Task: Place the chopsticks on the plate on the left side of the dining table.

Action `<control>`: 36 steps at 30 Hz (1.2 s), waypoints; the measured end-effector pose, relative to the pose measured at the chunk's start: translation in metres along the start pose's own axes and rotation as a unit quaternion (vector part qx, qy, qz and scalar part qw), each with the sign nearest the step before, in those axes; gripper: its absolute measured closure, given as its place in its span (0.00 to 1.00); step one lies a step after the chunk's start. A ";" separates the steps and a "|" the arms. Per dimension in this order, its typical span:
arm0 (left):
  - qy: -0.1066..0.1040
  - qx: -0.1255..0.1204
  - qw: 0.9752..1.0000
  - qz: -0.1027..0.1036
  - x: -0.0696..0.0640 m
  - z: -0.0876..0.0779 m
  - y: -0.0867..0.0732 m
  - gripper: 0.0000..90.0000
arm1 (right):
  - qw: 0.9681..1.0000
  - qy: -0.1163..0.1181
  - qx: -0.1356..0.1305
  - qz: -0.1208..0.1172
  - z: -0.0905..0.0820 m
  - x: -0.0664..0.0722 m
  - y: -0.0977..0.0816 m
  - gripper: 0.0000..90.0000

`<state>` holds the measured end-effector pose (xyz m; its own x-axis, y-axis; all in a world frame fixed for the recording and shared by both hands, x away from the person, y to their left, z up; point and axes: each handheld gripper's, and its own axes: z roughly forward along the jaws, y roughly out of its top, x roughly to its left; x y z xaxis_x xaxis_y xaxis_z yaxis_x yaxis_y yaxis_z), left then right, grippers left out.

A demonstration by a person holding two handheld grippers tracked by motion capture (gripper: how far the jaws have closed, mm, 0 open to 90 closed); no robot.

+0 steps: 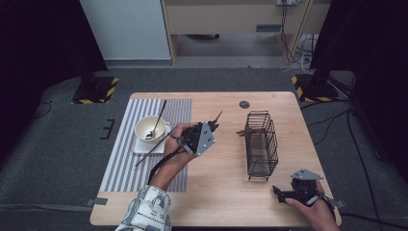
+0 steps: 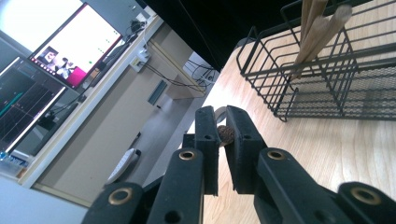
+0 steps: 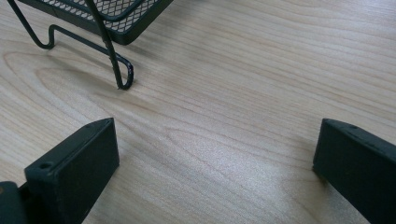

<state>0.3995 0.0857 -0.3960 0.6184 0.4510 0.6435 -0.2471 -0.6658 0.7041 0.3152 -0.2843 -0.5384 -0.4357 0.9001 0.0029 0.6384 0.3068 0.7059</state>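
Black jaws of my left gripper [image 2: 223, 135] sit nearest the lens, clamped on a thin brown wooden stick [image 2: 226, 134] whose end shows between the pads. From the high view I see that gripper [image 1: 210, 129] over the middle of the table [image 1: 226, 192], with the stick [image 1: 216, 118] slanting up and away toward the far right, its long axis on a diagonal. Bare wood lies open between it and the wire basket [image 1: 262, 144], which stands right of centre, well clear of the table's right edge. Several wooden sticks [image 2: 317, 28] already lean inside the basket. On the striped mat [image 1: 120, 163] at the left, a cream bowl [image 1: 150, 129] holds a dark utensil [image 1: 159, 118]. My right gripper [image 1: 284, 192] rests by the near right corner, jaws spread wide over bare wood, gripping nothing
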 end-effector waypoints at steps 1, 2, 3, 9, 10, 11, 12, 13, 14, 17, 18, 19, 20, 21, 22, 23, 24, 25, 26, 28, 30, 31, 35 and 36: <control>0.001 0.002 1.000 -0.002 0.001 -0.002 -0.003 0.92 | 1.000 0.000 0.000 0.000 0.000 0.000 0.000 0.00; 0.003 0.003 1.000 -0.003 0.001 -0.004 -0.005 0.92 | 1.000 0.000 0.000 0.000 0.000 0.000 0.000 0.00; 0.004 0.003 1.000 -0.005 0.001 -0.005 -0.007 0.92 | 1.000 0.000 0.000 0.000 0.000 0.000 0.000 0.00; 0.007 0.011 1.000 -0.011 0.001 -0.012 -0.020 0.92 | 1.000 0.000 0.000 0.003 0.000 0.000 0.000 0.00; 0.008 0.012 1.000 -0.012 0.001 -0.013 -0.022 0.92 | 1.000 0.000 0.000 0.003 0.000 0.000 0.000 0.00; 0.009 0.012 1.000 -0.014 0.001 -0.014 -0.024 0.92 | 1.000 0.000 0.000 0.003 0.000 0.000 0.000 0.00; 0.009 0.011 1.000 -0.016 0.000 -0.015 -0.025 0.92 | 1.000 0.000 0.000 0.003 0.000 0.000 0.000 0.00; 0.010 0.013 1.000 -0.016 0.000 -0.016 -0.027 0.92 | 1.000 0.000 0.000 0.003 0.000 0.000 0.000 0.00; 0.011 0.014 1.000 -0.016 0.001 -0.017 -0.029 0.92 | 1.000 0.000 0.000 0.003 0.000 0.000 0.000 0.00; 0.013 0.014 1.000 -0.017 0.001 -0.021 -0.032 0.92 | 1.000 0.000 0.000 0.003 0.000 0.000 0.000 0.00; 0.015 0.013 1.000 -0.020 0.001 -0.022 -0.033 0.92 | 1.000 0.000 0.000 0.003 0.000 0.000 0.000 0.00; 0.015 0.013 1.000 -0.022 0.001 -0.023 -0.035 0.92 | 1.000 0.000 0.000 0.003 0.000 0.000 0.000 0.00; 0.016 0.013 1.000 -0.022 0.002 -0.025 -0.036 0.92 | 1.000 0.000 0.000 0.003 0.000 0.000 0.000 0.00; 0.017 0.014 1.000 -0.022 0.002 -0.026 -0.037 0.92 | 1.000 0.000 0.000 0.003 0.000 0.000 0.000 0.00; 0.018 0.014 0.999 -0.024 0.002 -0.027 -0.039 0.92 | 1.000 0.000 0.000 0.003 0.000 0.000 0.000 0.00; 0.018 0.016 0.999 -0.023 0.002 -0.028 -0.040 0.92 | 1.000 0.000 0.000 0.003 0.000 0.000 0.000 0.00; 0.019 0.017 0.999 -0.023 0.002 -0.029 -0.042 0.92 | 1.000 0.000 0.001 0.003 0.000 0.000 0.000 0.00; 0.019 0.017 0.999 -0.024 0.003 -0.030 -0.043 0.92 | 1.000 0.000 0.000 0.003 0.000 0.000 0.000 0.00; 0.021 0.018 0.999 -0.025 0.003 -0.031 -0.044 0.92 | 1.000 0.000 0.000 0.003 0.000 0.000 0.000 0.00; 0.022 0.019 0.999 -0.026 0.004 -0.033 -0.047 0.92 | 1.000 0.000 0.000 0.003 0.000 0.000 0.000 0.00; 0.023 0.021 0.999 -0.026 0.004 -0.035 -0.049 0.92 | 1.000 0.000 0.001 0.003 0.000 0.000 0.000 0.00; 0.024 0.022 0.999 -0.024 0.004 -0.036 -0.050 0.92 | 1.000 0.000 0.000 0.003 0.000 0.000 0.000 0.00; 0.027 0.024 0.999 -0.028 0.006 -0.040 -0.054 0.92 | 1.000 0.000 0.000 0.003 0.000 0.000 0.000 0.00; 0.028 0.025 0.999 -0.027 0.006 -0.041 -0.055 0.92 | 1.000 0.000 0.001 0.003 0.000 0.000 0.000 0.00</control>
<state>0.3862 0.1491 -0.4185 0.5874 0.5188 0.6211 -0.1757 -0.6674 0.7236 0.3148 -0.2841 -0.5383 -0.4315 0.9021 0.0067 0.6416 0.3017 0.7052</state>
